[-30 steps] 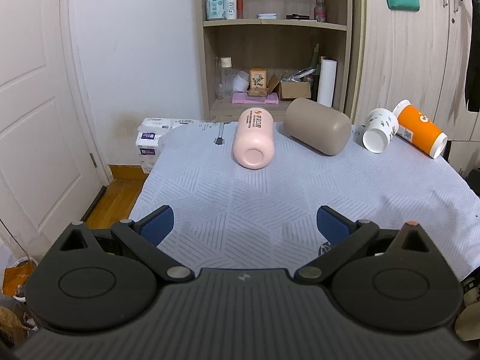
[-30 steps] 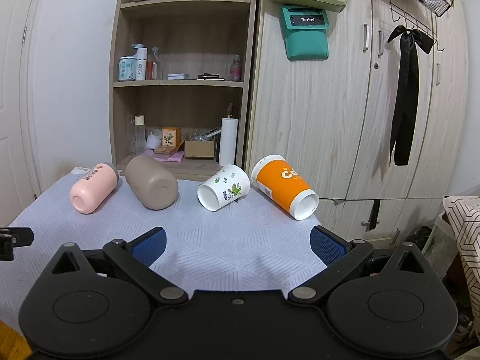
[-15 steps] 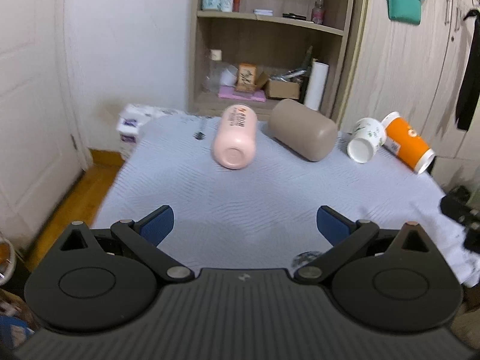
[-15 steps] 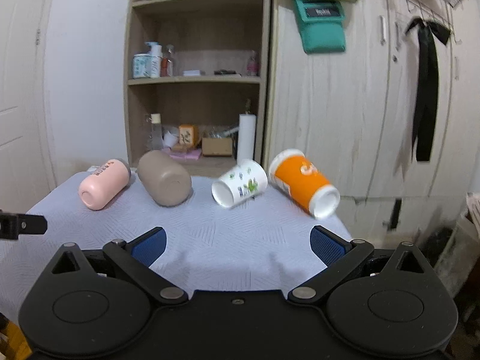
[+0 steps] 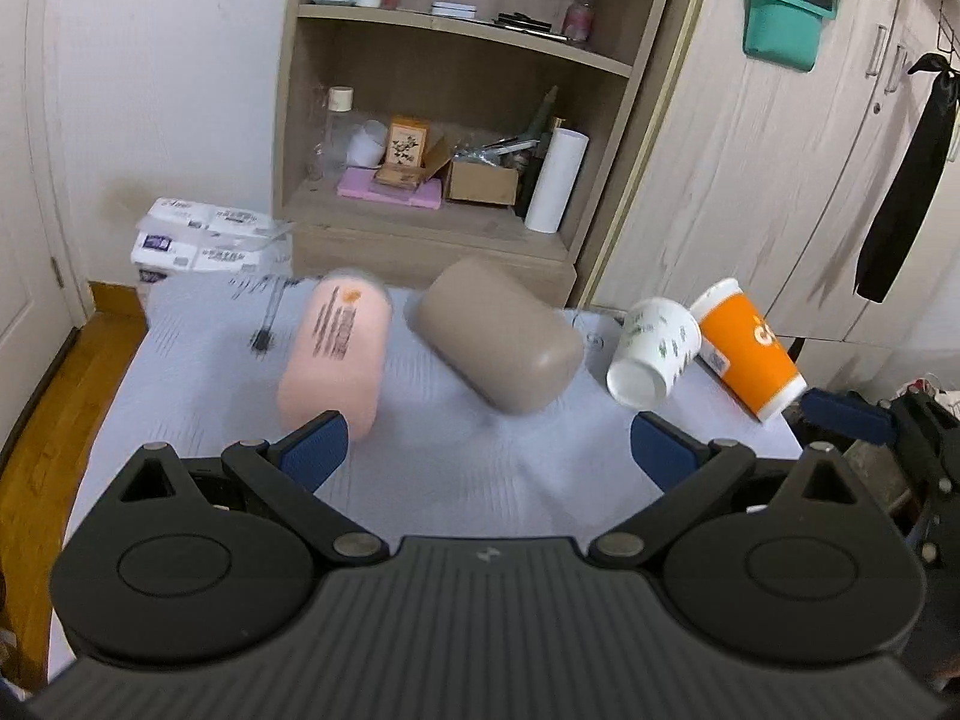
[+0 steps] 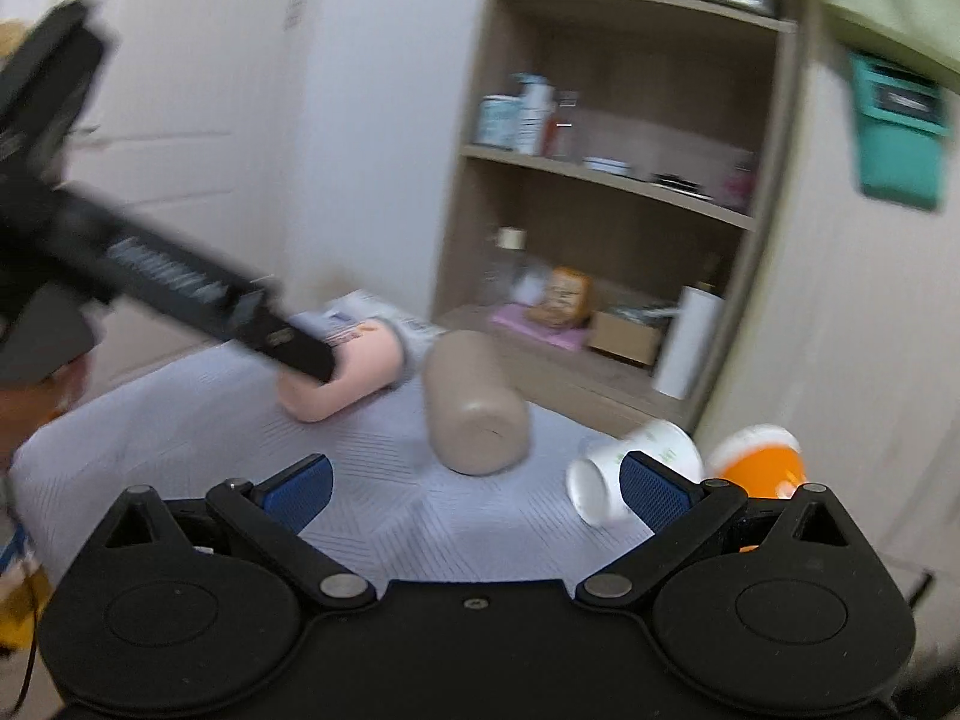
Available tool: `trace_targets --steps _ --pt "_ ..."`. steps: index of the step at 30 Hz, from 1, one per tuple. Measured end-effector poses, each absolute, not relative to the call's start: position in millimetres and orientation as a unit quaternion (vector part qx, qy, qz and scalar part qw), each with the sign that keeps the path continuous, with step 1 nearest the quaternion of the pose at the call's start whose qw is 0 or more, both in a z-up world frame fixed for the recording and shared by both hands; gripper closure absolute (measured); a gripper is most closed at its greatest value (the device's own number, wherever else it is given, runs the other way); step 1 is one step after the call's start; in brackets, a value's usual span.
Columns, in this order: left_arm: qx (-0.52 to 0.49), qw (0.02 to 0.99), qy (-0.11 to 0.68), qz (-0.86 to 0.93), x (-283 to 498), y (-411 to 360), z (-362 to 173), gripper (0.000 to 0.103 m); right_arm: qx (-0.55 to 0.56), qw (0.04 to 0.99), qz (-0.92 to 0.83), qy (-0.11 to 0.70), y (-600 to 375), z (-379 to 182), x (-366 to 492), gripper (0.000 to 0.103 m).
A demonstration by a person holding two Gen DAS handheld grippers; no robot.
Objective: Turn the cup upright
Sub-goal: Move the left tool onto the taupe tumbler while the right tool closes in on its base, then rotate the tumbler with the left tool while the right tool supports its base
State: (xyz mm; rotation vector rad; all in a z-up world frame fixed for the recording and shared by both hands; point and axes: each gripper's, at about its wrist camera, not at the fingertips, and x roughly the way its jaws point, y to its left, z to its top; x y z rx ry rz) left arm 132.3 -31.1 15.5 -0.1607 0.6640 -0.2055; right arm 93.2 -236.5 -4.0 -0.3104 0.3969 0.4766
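We saw the wardrobe (image 5: 750, 168) of pale wood grain beside an open shelf unit (image 5: 456, 120), which held bottles, a small cardboard box (image 5: 483, 183) and a white paper roll (image 5: 557, 180). In front lay the surface (image 5: 510, 468), covered in a pale cloth with a quilted line pattern. On it four cups lay on their sides, none upright. The largest was a smooth taupe cup (image 5: 501, 339), rounded at its closed end. Left of it lay a pink cup (image 5: 336, 354) with printed text, blurred. To the right a white paper cup (image 5: 654, 351) with a leaf print had its open mouth facing us, and we could see nothing inside; it was touching an orange paper cup (image 5: 747, 354) near the surface's right edge. Our left gripper (image 5: 486, 450) was released, blue pads spread wide, hovering near the pink cup and holding nothing. Our right gripper (image 6: 474, 486) was likewise spread, its right pad overlapping the white cup in view; contact could not be told.
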Motion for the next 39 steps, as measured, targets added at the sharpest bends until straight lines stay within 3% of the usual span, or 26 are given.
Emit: trace_targets --steps 7,15,34,39 --pt "-0.131 0.895 0.408 -0.124 203.2 -33.8 4.1 0.005 -0.157 0.912 0.293 0.240 -226.7 -3.1 155.3 0.000" --pt "-0.183 0.854 0.470 -0.124 255.5 -32.5 -17.7 0.028 -0.120 0.872 0.354 0.317 -219.4 -9.0 216.1 0.000" --pt "-0.271 0.832 0.469 -0.119 286.8 -15.8 -24.6 0.030 -0.097 0.863 0.329 0.370 -203.9 -39.1 281.1 0.001" --pt "-0.272 0.835 0.465 -0.108 287.2 -15.0 -26.3 0.030 -0.094 0.852 0.334 0.392 -202.3 -41.9 285.6 0.021"
